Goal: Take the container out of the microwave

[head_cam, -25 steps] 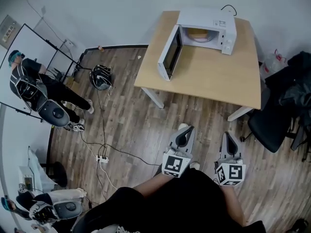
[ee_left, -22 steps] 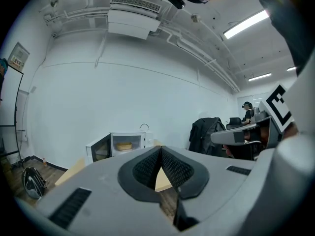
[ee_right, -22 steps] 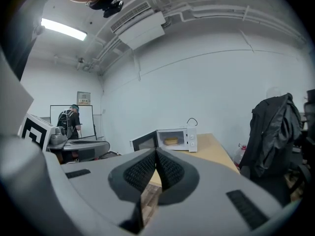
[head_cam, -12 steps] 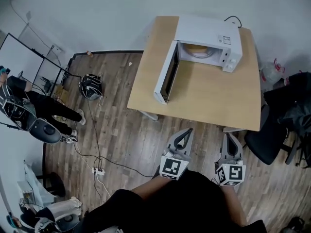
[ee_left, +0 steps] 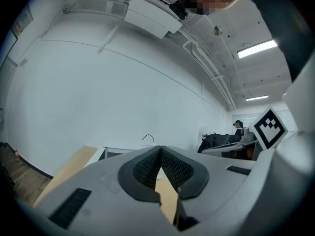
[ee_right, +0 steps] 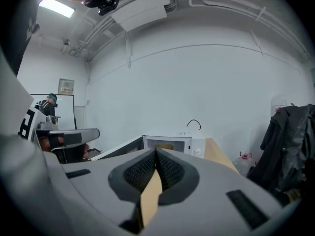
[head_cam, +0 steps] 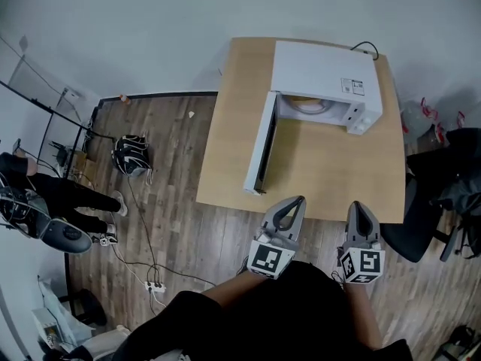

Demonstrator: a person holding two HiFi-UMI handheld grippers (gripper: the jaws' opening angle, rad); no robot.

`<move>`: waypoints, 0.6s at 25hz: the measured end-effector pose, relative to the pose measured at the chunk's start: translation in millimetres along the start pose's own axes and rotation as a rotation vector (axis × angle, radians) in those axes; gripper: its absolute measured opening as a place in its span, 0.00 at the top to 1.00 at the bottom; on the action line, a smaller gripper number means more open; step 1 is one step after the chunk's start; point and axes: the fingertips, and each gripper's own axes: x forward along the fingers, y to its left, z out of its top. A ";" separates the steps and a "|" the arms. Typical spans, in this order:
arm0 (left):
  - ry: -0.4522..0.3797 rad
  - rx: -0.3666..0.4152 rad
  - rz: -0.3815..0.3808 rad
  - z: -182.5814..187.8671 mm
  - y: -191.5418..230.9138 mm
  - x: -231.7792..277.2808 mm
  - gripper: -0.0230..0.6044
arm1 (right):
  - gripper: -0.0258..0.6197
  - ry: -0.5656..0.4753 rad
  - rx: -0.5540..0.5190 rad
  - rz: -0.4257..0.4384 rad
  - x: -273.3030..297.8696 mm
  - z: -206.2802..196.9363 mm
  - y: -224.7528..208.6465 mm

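The container [head_cam: 304, 104] sits inside the microwave [head_cam: 323, 70] on the table [head_cam: 225, 126], door [head_cam: 261, 153] wide open — the left gripper [head_cam: 298, 201] and right gripper [head_cam: 358, 205] are both pressed together and empty, so they might push it deeper or bump the door.
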 end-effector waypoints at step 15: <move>0.123 0.112 -0.074 -36.6 49.5 61.4 0.94 | 0.87 -0.010 -0.001 -0.024 46.3 20.0 14.9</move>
